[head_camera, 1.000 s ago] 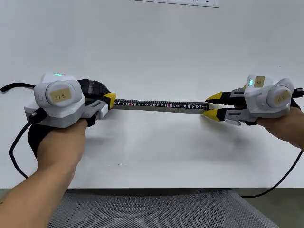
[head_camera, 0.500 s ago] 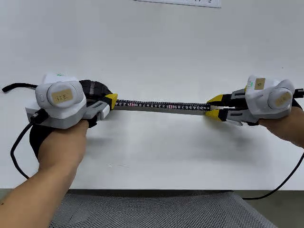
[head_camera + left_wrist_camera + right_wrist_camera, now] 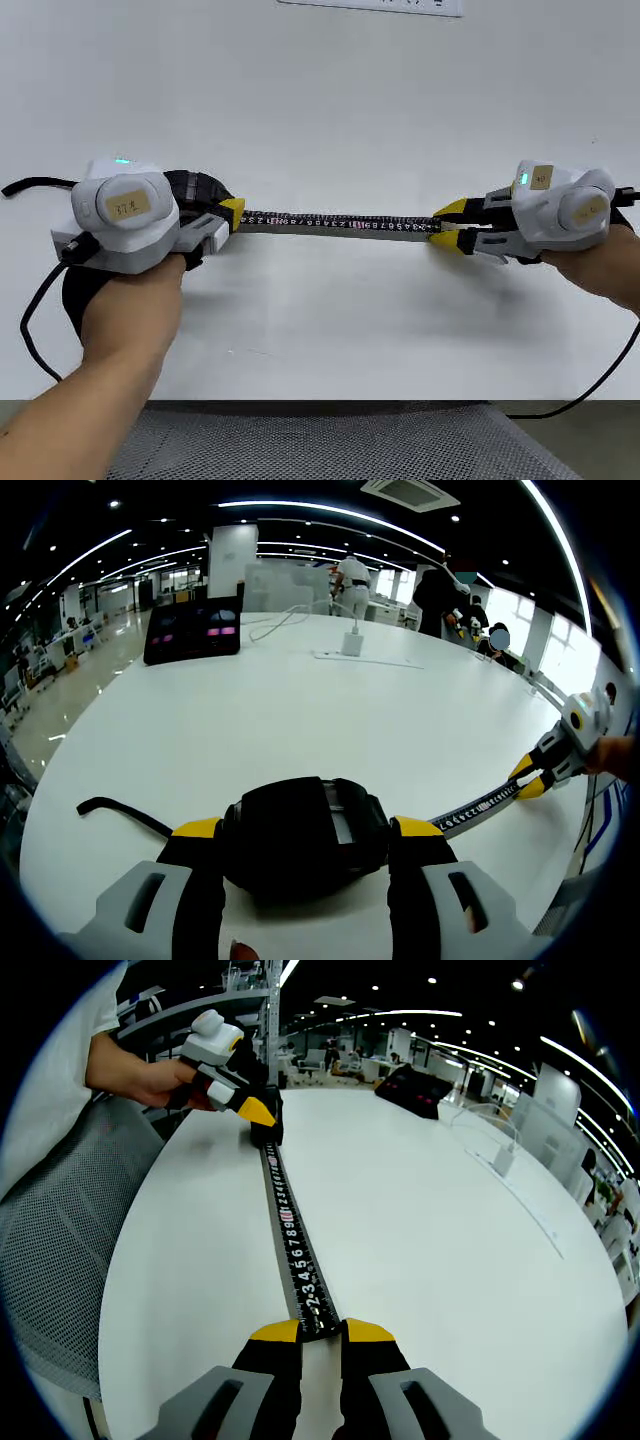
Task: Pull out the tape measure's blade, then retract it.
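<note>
The left gripper (image 3: 228, 215) has its jaws closed around the tape's black case (image 3: 305, 830), one yellow-tipped jaw on either side of it. The case sits low over the white worktop (image 3: 330, 100); whether it touches the surface cannot be told. From the case the blade (image 3: 340, 221) runs out straight and nearly level, its printed numbers facing up, to the right gripper (image 3: 450, 228), well away from the case. There the jaws are set narrow and pinch the blade's free end between their yellow tips; in the right gripper view the low numbers lie just ahead of the tips. The blade hangs a little above the worktop and throws a thin shadow along it.

A black cord (image 3: 115, 808) lies on the worktop on the far side of the case from the blade. Beyond the case, toward the worktop's far edge in the left gripper view, a dark panel (image 3: 193, 630) with pink lights stands, and a small white block (image 3: 353, 642) with a cable sits near it. On the person's side of the case, grey chair mesh (image 3: 330, 440) shows below the worktop's edge.
</note>
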